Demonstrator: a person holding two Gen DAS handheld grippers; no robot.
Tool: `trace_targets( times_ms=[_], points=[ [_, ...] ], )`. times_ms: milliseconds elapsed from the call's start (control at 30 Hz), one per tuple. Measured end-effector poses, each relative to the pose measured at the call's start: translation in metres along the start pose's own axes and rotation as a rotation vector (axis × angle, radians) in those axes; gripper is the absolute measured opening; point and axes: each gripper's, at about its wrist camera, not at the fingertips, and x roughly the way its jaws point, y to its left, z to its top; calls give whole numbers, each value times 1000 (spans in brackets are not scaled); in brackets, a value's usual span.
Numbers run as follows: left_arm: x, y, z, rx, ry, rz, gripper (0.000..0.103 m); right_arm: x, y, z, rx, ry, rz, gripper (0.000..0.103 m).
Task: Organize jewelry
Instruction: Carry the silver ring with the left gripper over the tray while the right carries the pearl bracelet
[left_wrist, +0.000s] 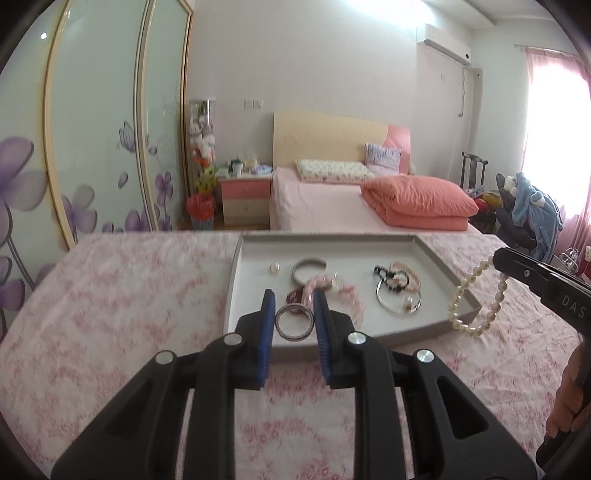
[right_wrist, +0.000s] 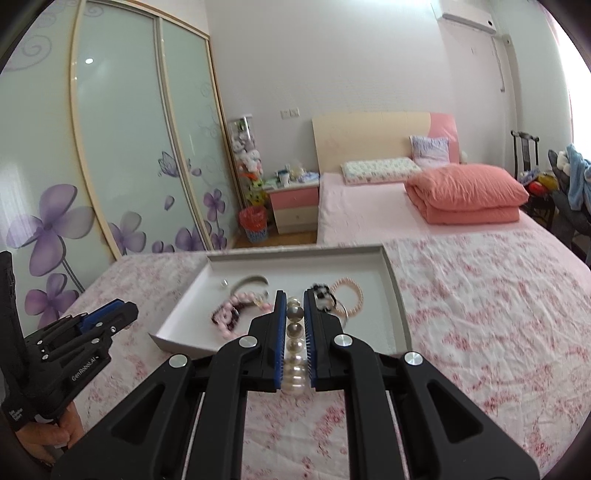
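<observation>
Blue-padded jaws of the left gripper (left_wrist: 293, 314) clenched on a steel bangle (left_wrist: 294, 320), held upright over the near rim of the grey tray (left_wrist: 436, 254). Nearby, on the other side, the right gripper (right_wrist: 294, 339) clamped on a pearl bracelet (left_wrist: 476, 297), beads lined up between the pads, the loop dangling just past the tray's near right corner above the floral bedspread (left_wrist: 129, 295).

Just beyond the left jaws, inside the tray: a pink beaded bracelet (left_wrist: 341, 293) tangled against a dark red piece (left_wrist: 294, 296), then a grey open cuff (left_wrist: 309, 267) and a small pale stud (left_wrist: 274, 268) farther back. Beyond and to the right of those jaws, a thin silver bangle (left_wrist: 398, 300) overlapping a black-and-white charm band (left_wrist: 393, 278) and a peach beaded bracelet (left_wrist: 406, 271).

Well past the tray, a made bed with a folded coral quilt (left_wrist: 417, 203).

Judged about midway: several pieces already gathered in the tray, though heaped and overlapping instead of laid apart; two pieces in the grippers, not yet set down. Likely left: placing both, then separating the tangled cluster.
</observation>
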Motion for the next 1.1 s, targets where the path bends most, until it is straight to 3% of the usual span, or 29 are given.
trace_targets(
  times_ms=[367,867,1100],
  points=[
    [-1,-15,20,39,-93,12,22,-4,13,21,-30,-90,8,11],
    [18,-18,31,53,-99,3,22,6,19,36,-54,-118,5,11],
    [44,-18,36,55,-84,-16,22,34,12,41,-47,-101,-15,11]
  ],
)
